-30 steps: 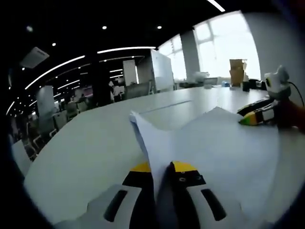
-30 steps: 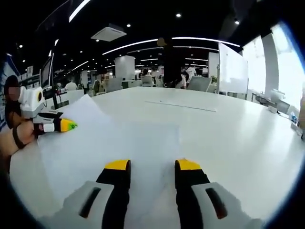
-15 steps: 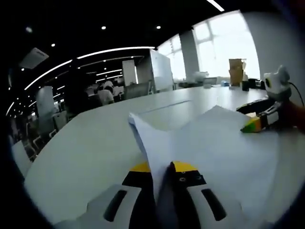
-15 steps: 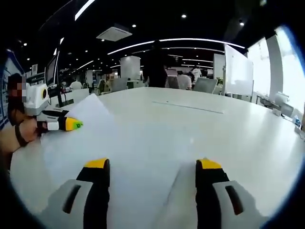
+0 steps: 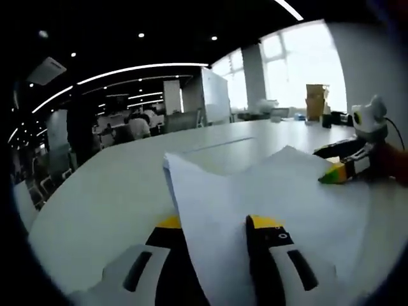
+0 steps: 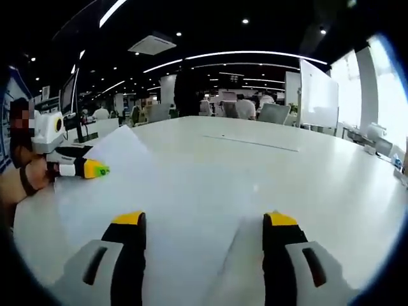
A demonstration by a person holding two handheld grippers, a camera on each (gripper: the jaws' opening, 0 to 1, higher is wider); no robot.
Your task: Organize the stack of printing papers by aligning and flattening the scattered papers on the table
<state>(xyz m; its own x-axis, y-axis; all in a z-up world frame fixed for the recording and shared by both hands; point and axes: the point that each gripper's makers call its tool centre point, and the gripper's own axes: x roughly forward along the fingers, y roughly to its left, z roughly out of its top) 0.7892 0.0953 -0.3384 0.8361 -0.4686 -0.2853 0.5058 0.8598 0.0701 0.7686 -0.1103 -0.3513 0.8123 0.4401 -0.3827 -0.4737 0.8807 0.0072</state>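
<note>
Left gripper view: left tongs [image 5: 218,224] spread, yellow tips apart; a raised corner of the white papers [image 5: 268,191] stands between and over the jaws, the rest lying on the white surface [image 5: 115,185]. Right tongs [image 5: 333,173] at the papers' far edge.

Right gripper view: right tongs [image 6: 204,220] spread wide, low over the papers [image 6: 159,191]. Left tongs [image 6: 97,170] at the papers' left edge, a hand [image 6: 19,182] behind them.

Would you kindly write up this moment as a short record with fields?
surface: white table
paper: white sheets, one corner raised between the left jaws
left gripper: jaws apart, paper between them
right gripper: jaws wide apart, over the sheets
background: open office, ceiling light strips, people far off
</note>
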